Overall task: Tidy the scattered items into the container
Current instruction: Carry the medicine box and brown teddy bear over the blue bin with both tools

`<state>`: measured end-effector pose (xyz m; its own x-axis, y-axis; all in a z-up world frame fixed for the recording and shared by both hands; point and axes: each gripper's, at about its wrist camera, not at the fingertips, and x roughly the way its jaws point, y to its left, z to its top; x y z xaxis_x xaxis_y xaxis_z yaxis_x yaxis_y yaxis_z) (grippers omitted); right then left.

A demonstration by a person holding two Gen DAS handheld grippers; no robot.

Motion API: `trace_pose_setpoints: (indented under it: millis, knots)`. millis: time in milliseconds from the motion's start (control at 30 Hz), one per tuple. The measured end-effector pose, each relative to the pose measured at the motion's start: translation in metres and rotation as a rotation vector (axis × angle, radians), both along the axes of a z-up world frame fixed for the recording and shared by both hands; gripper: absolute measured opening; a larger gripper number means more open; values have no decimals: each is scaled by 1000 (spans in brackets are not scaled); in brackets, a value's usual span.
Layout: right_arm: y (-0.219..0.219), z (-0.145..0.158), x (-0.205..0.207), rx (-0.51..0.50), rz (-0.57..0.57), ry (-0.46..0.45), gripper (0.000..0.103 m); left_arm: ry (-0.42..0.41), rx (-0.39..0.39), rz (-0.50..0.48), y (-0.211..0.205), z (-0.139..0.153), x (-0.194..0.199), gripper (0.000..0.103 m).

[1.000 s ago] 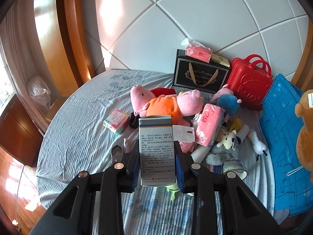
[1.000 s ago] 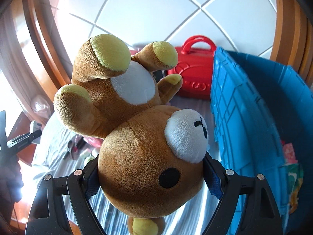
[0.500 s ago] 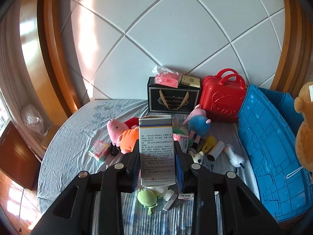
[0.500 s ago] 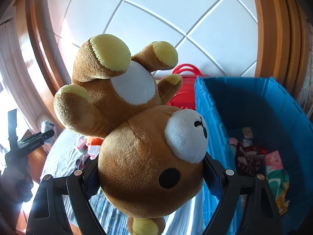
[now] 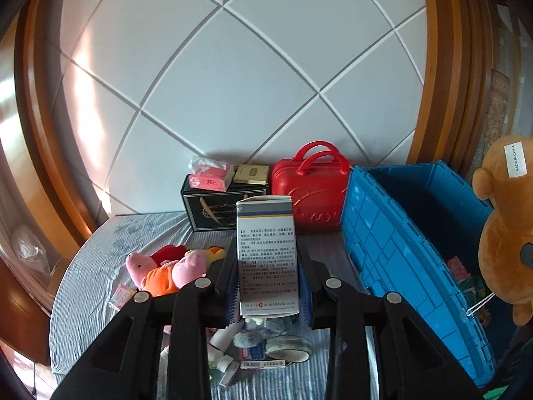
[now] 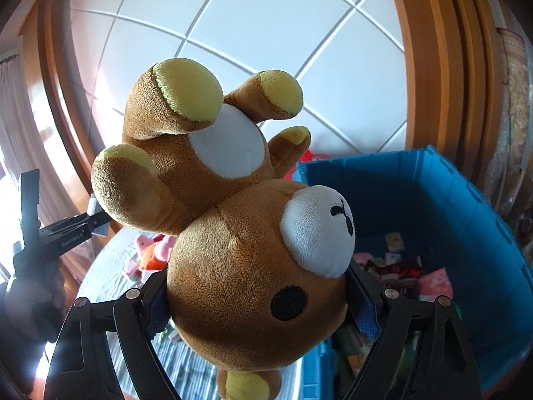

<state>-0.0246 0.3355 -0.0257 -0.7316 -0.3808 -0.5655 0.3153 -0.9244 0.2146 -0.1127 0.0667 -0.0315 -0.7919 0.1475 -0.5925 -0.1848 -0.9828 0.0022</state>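
Observation:
My left gripper (image 5: 268,286) is shut on a white medicine box (image 5: 266,256) with printed text, held upright above the bed. My right gripper (image 6: 260,296) is shut on the head of a brown teddy bear (image 6: 233,220), held upside down over the near edge of the blue crate (image 6: 466,206). The bear also shows at the right edge of the left wrist view (image 5: 503,233), above the crate (image 5: 393,250). The crate holds several small packets (image 6: 433,280). Pink pig plush toys (image 5: 166,266) and small boxes (image 5: 263,363) lie scattered on the striped bedsheet (image 5: 93,266).
A red handbag-style case (image 5: 306,193) and a black gift bag (image 5: 213,210) with a pink tissue pack (image 5: 210,176) on top stand against the white quilted headboard (image 5: 233,83). Wooden frame borders both sides. The left gripper shows at the left in the right wrist view (image 6: 66,230).
Both grippers have risen and moved right toward the crate. The bear now hangs over the crate's opening. The bed items look smaller and lower in the left wrist view.

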Motion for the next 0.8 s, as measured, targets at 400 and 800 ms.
trace_pose_setpoints:
  millis: [400,800]
  knots:
    - [75,11,5,-12,-101,15,87,35,15,-203,129,34,-16,29]
    - [153,3,10,-21,-219,0,87,29,25,-370,240,48,-27,29]
